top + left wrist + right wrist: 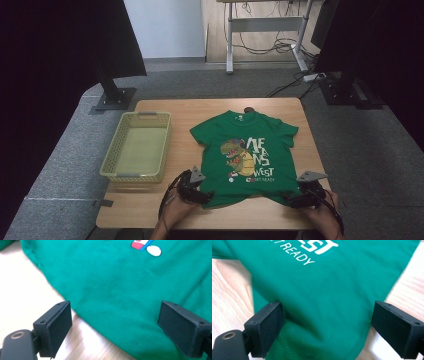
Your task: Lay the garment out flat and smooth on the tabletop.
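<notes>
A green T-shirt (245, 152) with a dinosaur print and white lettering lies flat on the wooden table (150, 210), collar away from me. My left gripper (204, 196) sits at the shirt's near left hem corner, jaws wide open over the green T-shirt (130, 290). At the near right hem corner my right gripper (296, 201) is open too, its jaws either side of the T-shirt's (329, 297) corner. Neither holds cloth.
A yellow-green plastic basket (137, 146) stands empty on the table's left side. A small dark object (248, 108) lies behind the collar. Black monitor stands flank the table on the grey floor; a desk frame and cables are behind.
</notes>
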`<action>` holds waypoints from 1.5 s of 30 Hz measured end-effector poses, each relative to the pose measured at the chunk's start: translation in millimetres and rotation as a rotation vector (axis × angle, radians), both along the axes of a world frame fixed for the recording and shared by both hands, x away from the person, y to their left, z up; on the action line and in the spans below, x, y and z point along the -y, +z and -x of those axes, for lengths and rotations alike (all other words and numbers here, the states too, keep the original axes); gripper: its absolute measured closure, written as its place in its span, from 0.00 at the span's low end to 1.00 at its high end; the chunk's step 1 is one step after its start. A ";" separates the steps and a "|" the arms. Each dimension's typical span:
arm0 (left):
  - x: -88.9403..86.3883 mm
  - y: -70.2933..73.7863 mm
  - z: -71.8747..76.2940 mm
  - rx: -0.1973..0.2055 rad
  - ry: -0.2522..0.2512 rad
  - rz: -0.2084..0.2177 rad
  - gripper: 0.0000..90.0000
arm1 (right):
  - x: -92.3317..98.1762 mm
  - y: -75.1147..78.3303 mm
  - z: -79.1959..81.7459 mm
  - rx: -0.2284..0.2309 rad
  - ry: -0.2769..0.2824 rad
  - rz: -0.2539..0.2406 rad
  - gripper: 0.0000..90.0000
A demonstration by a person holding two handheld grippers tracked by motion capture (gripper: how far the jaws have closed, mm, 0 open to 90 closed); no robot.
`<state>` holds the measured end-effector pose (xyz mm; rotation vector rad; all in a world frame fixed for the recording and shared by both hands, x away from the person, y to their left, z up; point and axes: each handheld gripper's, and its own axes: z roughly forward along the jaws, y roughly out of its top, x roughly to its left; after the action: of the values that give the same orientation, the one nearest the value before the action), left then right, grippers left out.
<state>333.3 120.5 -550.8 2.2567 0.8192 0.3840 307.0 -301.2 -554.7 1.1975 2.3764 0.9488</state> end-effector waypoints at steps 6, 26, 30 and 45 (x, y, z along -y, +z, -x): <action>-6.9 -0.6 10.3 -0.023 -0.041 0.014 0.14 | 8.9 0.9 10.6 -0.014 0.011 0.004 0.12; 8.8 -1.5 27.1 -0.003 -0.086 0.011 0.12 | -9.5 0.8 19.9 0.002 0.081 0.002 0.11; -1.6 -0.5 27.4 -0.026 -0.082 0.008 0.12 | -2.6 2.7 24.8 -0.003 0.096 0.015 0.15; -2.6 25.2 15.3 0.025 -0.063 0.076 0.13 | 4.4 21.5 19.8 0.047 0.066 -0.071 0.09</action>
<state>318.0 123.1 -525.5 2.1970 0.7358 0.3460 287.2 -305.6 -533.2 1.1149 2.3767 1.0782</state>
